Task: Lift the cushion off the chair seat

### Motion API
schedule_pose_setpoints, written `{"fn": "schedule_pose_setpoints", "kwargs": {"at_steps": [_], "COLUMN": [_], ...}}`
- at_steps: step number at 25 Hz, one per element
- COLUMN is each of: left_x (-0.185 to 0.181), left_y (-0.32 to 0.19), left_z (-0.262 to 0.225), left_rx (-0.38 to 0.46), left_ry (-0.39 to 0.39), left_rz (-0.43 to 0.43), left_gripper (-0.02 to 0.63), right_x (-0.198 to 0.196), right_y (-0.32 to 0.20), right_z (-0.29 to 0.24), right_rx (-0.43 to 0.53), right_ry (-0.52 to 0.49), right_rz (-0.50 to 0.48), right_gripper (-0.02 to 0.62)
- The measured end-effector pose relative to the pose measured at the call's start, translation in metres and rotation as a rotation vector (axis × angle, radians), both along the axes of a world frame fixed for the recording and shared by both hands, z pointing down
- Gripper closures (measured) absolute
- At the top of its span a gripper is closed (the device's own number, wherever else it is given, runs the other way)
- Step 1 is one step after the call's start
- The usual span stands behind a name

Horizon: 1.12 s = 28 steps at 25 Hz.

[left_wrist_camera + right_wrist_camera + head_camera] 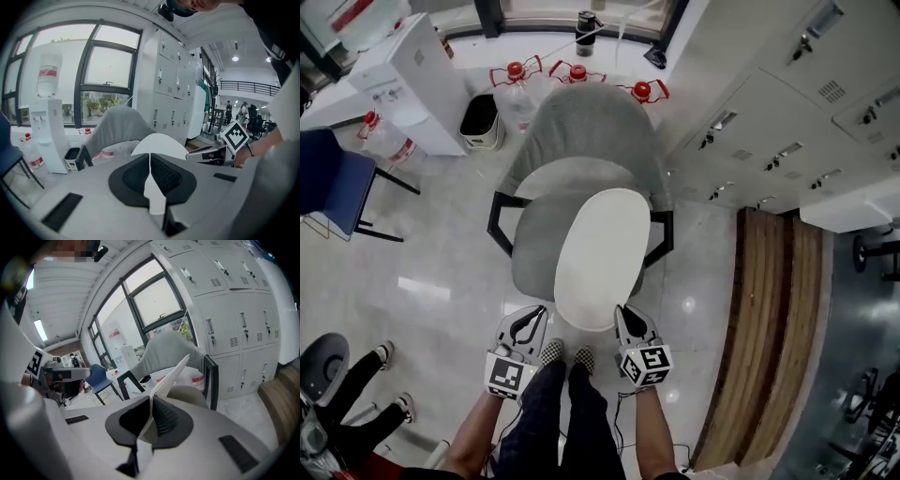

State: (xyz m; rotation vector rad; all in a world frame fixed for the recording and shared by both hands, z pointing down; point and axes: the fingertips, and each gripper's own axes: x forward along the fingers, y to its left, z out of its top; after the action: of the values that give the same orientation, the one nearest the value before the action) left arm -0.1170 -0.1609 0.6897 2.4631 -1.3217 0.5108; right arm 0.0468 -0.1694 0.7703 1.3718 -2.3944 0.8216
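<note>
A flat white oval cushion (pixel 598 255) hangs above the seat of a grey chair (pixel 581 141) with black armrests, its near edge raised. My left gripper (pixel 531 323) is shut on the cushion's near left edge, and my right gripper (pixel 628 323) is shut on its near right edge. In the left gripper view the cushion (pixel 159 143) runs as a thin white sheet between the closed black pads (pixel 161 173). The right gripper view shows the cushion (pixel 171 376) tilted up out of the closed pads (pixel 164 420), with the chair seat (pixel 187 394) below it.
Several water bottles with red caps (pixel 577 73) stand behind the chair. A white water dispenser (pixel 417 80) and a black bin (pixel 480 120) sit at the back left, a blue chair (pixel 333 183) at the left. Grey lockers (pixel 787 103) and a wooden bench (pixel 769 319) line the right. The person's legs (pixel 562 412) are between the grippers.
</note>
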Motion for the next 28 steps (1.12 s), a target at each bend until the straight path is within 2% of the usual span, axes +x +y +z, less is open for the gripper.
{"fn": "schedule_pose_setpoints", "kwargs": {"at_steps": [7,21,28], "left_x": [-0.002,0.018,0.014], "left_y": [0.005,0.037,0.056], "left_z": [-0.057,-0.177,-0.234], "left_rx": [0.050,0.143,0.229], "left_ry": [0.036,0.057,0.093], "left_rz": [-0.021,0.026,0.029], "left_gripper": [0.583,0.583,0.583], "right_x": [0.002,0.029,0.024], "right_y": [0.006,0.032,0.050], "right_z": [-0.064,-0.211,-0.289], "right_rx": [0.073,0.217,0.313], "right_ry": [0.008,0.012,0.006], "right_rz": [0.004,0.050,0.058], "right_gripper": [0.557,0.557,0.557]}}
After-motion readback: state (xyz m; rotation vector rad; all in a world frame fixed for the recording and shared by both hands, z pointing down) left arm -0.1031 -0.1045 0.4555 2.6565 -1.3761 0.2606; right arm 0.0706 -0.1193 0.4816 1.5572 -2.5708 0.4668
